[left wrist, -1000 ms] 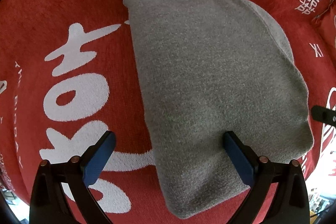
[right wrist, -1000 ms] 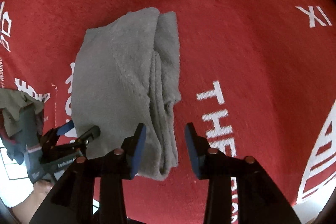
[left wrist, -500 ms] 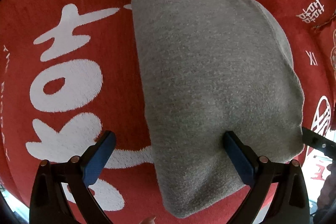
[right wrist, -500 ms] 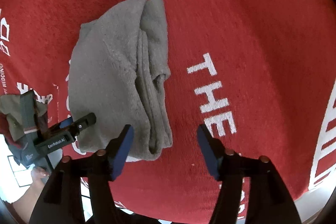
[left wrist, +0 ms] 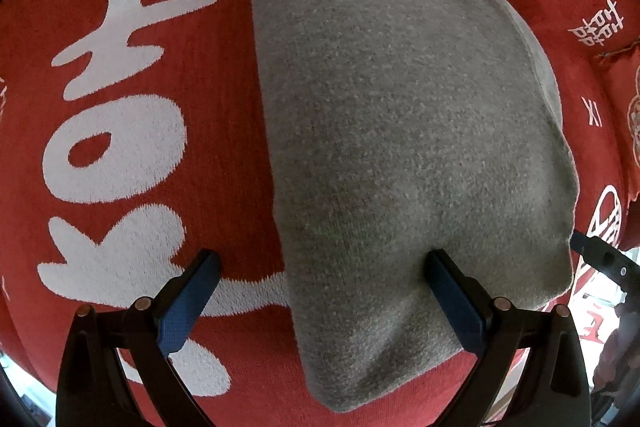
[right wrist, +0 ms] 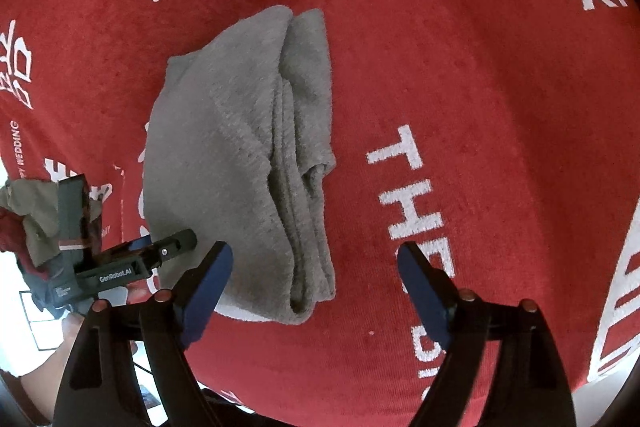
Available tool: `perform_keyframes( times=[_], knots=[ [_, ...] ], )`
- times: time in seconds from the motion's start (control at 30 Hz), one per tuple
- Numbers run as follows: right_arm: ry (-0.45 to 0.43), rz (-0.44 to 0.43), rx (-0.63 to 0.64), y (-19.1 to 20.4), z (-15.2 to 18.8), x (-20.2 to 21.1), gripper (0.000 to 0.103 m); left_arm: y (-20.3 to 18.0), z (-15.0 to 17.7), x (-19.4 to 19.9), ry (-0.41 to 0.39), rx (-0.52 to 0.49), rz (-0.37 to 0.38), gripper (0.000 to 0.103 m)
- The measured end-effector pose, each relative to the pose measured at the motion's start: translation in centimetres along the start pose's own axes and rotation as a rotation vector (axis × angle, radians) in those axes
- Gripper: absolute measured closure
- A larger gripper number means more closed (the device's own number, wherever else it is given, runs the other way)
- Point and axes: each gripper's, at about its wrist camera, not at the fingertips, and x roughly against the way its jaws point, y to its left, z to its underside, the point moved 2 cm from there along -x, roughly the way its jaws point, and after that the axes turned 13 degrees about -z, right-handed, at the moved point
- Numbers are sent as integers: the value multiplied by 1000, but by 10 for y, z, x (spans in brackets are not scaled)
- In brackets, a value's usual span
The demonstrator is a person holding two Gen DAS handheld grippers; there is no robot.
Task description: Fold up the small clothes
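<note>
1. The grey garment (right wrist: 240,163) lies folded into a narrow stack on the red cloth (right wrist: 460,87) that covers the worktop; its layered edges face the right tool's side, and its smooth top fills the middle of the left wrist view.
2. The left tool (left wrist: 320,291) is released, jaws spread wide. One finger sits over the garment's near part and the other over bare red cloth, so it straddles the garment's left edge. I cannot tell whether the finger touches the fabric.
3. The right tool (right wrist: 312,279) is also released and holds nothing. It hovers at the garment's near end, with the stacked folds between its spread fingers.
4. My judgement: the folding looks nearly finished, and this is a pause between folds or a final tidy.
5. If one more fold is wanted, the next move calls for both tools to pinch the near end through all layers and carry it toward the far end, keeping the edges aligned.
6. Edges: the loose layers on the right side (right wrist: 308,187) could slip apart if only the top one is caught.
7. Room: there is bare red cloth to the right and beyond the garment. The worktop's edge is close behind the tools, and a bundle of other clothes (right wrist: 28,211) lies at the left.
</note>
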Motion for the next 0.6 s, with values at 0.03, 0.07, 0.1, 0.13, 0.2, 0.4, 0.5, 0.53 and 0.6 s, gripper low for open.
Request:
perform_keyframes(
  times=[0.03, 0.07, 0.1, 0.13, 0.2, 0.4, 0.5, 0.53, 0.6],
  knots=[
    [0, -1, -3, -1, -1, 0, 16, -1, 1, 2, -1, 0, 3, 1],
    [-2, -2, -5, -2, -1, 1, 16, 1, 1, 3, -4, 0, 3, 1],
    [-3, -2, -5, -4, -2, 2, 16, 2, 0, 5, -5, -2, 2, 1],
    [-6, -1, -3, -4, -2, 3, 16, 3, -1, 6, -6, -5, -2, 1],
    [-11, -1, 2, -6, -3, 5, 16, 5, 1, 11, -19, -4, -13, 1],
    [-30, -19, -14, -13, -8, 10, 16, 5, 5, 26, -85, -4, 13, 1],
    [-52, -45, -29, -15, -10, 14, 16, 9, 3, 29, -82, 0, 35, 1],
    [-58, -50, -30, -16, -11, 15, 16, 10, 2, 29, -76, 1, 35, 1],
    [-58, -56, -30, -16, -13, 15, 16, 13, 0, 30, -68, 2, 28, 1]
  ],
)
